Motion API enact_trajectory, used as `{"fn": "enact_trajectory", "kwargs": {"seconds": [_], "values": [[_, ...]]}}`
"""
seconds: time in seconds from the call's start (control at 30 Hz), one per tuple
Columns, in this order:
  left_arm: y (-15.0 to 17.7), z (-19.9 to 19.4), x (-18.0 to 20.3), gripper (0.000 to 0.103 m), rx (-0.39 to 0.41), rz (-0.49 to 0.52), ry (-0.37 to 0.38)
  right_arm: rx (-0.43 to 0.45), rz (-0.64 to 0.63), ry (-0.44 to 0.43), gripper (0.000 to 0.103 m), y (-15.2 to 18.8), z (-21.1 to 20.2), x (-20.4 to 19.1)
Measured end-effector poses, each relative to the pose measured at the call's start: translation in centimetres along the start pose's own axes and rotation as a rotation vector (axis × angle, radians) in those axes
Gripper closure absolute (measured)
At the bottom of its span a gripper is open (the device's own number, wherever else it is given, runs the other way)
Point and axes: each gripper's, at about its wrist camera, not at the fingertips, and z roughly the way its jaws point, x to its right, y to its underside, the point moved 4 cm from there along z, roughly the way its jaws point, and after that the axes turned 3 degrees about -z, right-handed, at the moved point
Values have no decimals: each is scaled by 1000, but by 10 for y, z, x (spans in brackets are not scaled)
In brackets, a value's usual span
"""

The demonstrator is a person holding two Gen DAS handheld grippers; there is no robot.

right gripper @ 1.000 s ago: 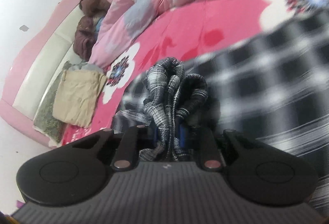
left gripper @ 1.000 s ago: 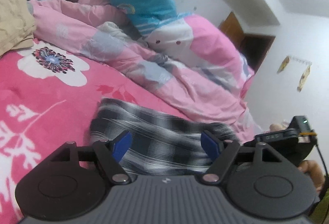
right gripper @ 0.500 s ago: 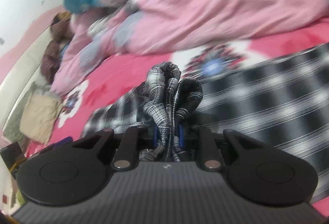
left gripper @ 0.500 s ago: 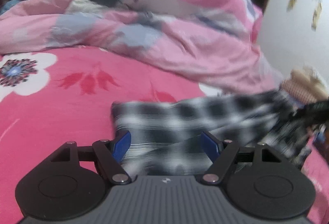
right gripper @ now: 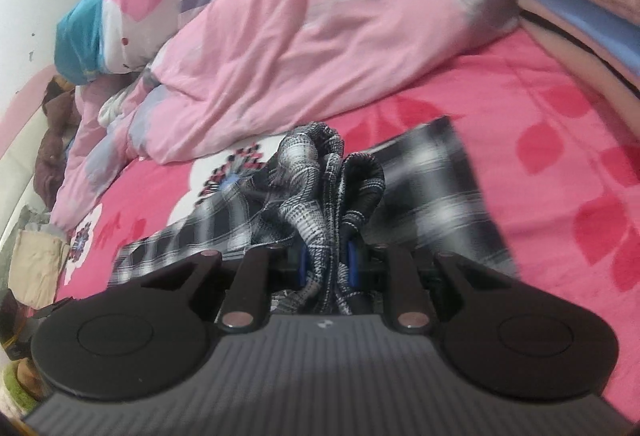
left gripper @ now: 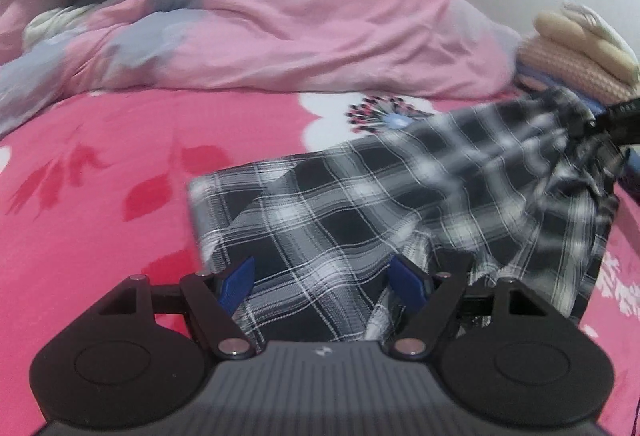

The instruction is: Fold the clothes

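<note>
We have the plaid garment [left gripper: 360, 212] lying limp and light on the pink bed [left gripper: 100, 236], bunched in our right gripper [right gripper: 326, 266] jaws, our left gripper [left gripper: 320, 280] jaws spread over its near hem, the flat edge we judge best to pinch

Both my wrist views are evenly lit by soft, diffuse indoor light, with no glare and only faint shadows in the folds of the pink duvet [left gripper: 304, 32]. Fisheye distortion bends the bed and walls toward the edges, and the corners go dark. In my left view, the checked garment [left gripper: 360, 220] is sharp near the lens but smears with motion blur toward the right. In my right view, the bunched cloth close to the lens is crisp; the pink floral sheet [right gripper: 560, 164] and the background are soft.
</note>
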Motion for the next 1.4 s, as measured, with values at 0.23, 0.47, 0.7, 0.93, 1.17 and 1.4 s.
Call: {"fn": "enact_trajectory", "kwargs": {"seconds": [0.23,0.47,0.7,0.93,1.17,1.4], "values": [[-4,16,23,28,-23,37,7,-10,4,-14,87,-1,4,26],[-6,26,35,28,-32,52,11,-4,16,-21,87,-3,1,48],[-7,35,47,28,-33,75,7,3,28,-30,87,0,5,70],[-6,39,47,27,-22,58,22,37,78,-29,82,11,13,90],[-14,20,25,26,29,-75,73,126,295,35,53,19,-22,101],[-15,-45,-32,24,74,-219,31,234,107,110,53,35,-142,5]]}}
